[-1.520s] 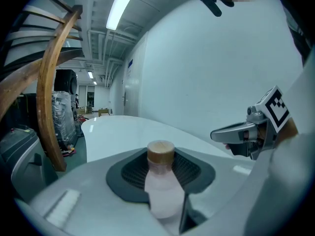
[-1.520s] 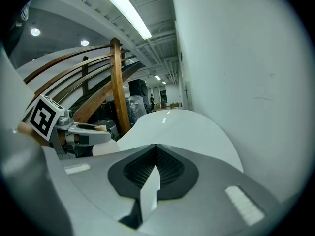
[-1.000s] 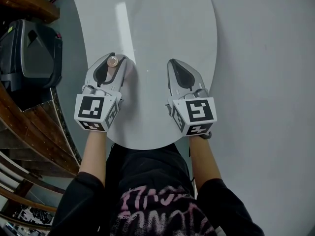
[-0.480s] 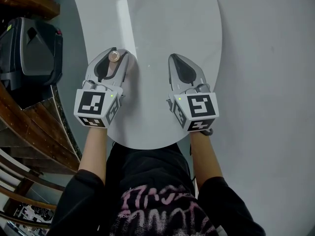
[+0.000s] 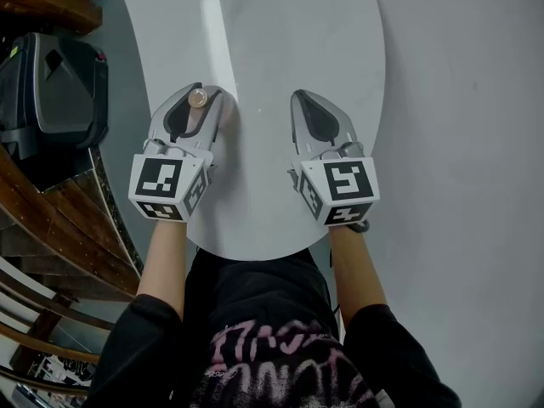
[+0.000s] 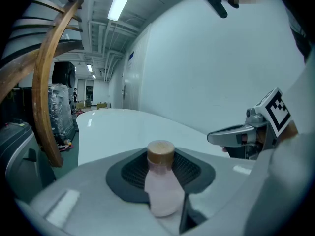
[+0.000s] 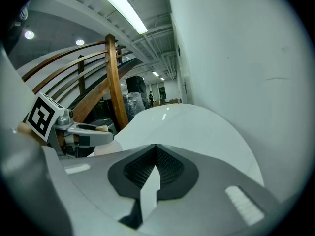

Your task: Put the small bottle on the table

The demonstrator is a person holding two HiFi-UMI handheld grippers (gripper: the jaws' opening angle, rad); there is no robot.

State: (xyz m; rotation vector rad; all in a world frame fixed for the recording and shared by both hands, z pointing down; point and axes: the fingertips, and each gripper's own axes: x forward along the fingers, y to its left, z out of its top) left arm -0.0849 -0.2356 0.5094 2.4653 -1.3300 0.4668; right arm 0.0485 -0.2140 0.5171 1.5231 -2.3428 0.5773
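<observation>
The small bottle [image 6: 162, 193] stands between the fingers [image 6: 74, 186] of the left gripper [image 5: 196, 93], over the table [image 5: 280, 32] (right gripper [image 5: 300, 97] alongside).

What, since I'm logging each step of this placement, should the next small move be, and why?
Probably lower the left hand-held gripper straight down until the bottle meets the table. The bottle stands upright, clamped between the jaws over the table, and no view shows whether its base touches yet. The right hand-held gripper is shut and empty.
</observation>
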